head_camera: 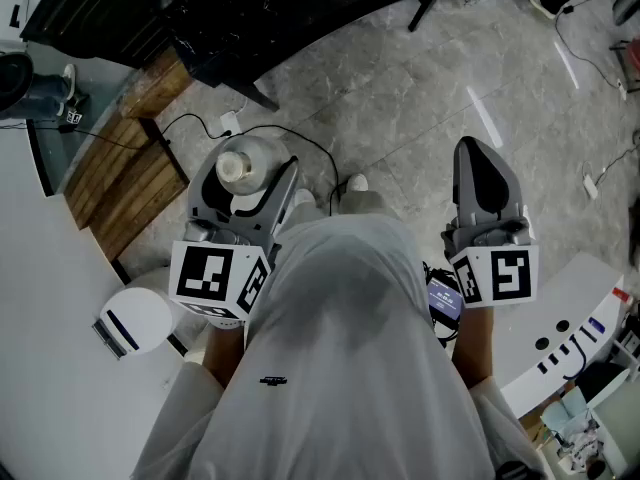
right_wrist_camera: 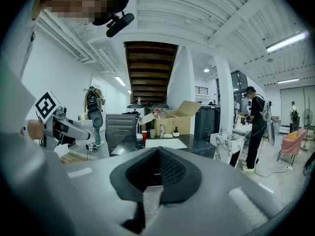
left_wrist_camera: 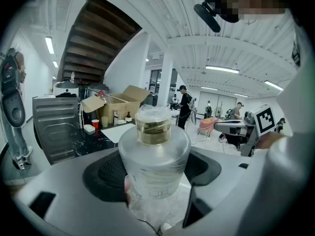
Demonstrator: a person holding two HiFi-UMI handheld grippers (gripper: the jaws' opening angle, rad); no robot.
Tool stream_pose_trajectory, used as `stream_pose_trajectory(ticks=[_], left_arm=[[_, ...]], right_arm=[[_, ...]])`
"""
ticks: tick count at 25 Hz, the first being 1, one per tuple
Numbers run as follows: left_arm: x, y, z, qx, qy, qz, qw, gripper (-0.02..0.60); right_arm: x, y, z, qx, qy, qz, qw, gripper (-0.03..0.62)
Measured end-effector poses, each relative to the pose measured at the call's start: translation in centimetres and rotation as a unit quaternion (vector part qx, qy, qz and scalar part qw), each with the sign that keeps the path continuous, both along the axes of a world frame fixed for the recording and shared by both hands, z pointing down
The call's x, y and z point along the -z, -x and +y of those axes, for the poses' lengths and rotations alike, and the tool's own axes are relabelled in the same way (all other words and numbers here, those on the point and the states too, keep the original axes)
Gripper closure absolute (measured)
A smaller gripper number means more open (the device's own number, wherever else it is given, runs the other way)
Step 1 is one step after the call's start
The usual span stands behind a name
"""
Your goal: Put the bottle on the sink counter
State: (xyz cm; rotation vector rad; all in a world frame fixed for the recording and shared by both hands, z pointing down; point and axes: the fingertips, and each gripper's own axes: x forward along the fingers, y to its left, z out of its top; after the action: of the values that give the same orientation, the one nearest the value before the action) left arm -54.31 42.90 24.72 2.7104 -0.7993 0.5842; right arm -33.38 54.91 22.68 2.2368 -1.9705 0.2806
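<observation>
A frosted clear bottle (head_camera: 238, 166) with a gold cap under a clear cover stands upright between the jaws of my left gripper (head_camera: 245, 171), held in the air above the floor. In the left gripper view the bottle (left_wrist_camera: 153, 156) fills the middle, and the dark pads (left_wrist_camera: 106, 173) of the left gripper (left_wrist_camera: 153, 171) press on both its sides. My right gripper (head_camera: 478, 153) hangs at the right, shut with nothing in it. In its own view the right gripper (right_wrist_camera: 157, 154) shows its tips meeting. No sink counter can be made out.
A black glossy counter (head_camera: 250, 8) runs across the top, with wooden steps (head_camera: 130, 168) to its left and cables (head_camera: 230, 123) on the grey floor. A white round device (head_camera: 135, 318) sits at lower left. A cardboard box (left_wrist_camera: 118, 102) rests on the dark counter; a person (left_wrist_camera: 184, 104) stands beyond.
</observation>
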Motion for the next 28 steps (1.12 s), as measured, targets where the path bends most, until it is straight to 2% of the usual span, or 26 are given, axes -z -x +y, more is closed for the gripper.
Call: stream_pose_trajectory(ticks=[12, 22, 28], left_arm=[[-0.4, -3.2, 0.3, -0.041, 0.006, -0.007, 0.9991, 0.244], [-0.7, -7.5, 0.6, -0.022, -0.001, -0.017, 0.9996, 0.244], [-0.6, -9.8, 1.1, 0.002, -0.004, -0.02, 0.9998, 0.244]], right_arm=[[-0.4, -1.3, -1.0, -0.012, -0.007, -0.005, 1.0, 0.583], [-0.8, -5.8, -1.4, 0.007, -0.021, -0.013, 1.0, 0.583], [-0.9, -8.7, -1.3, 0.023, -0.038, -0.023, 0.999, 0.583]])
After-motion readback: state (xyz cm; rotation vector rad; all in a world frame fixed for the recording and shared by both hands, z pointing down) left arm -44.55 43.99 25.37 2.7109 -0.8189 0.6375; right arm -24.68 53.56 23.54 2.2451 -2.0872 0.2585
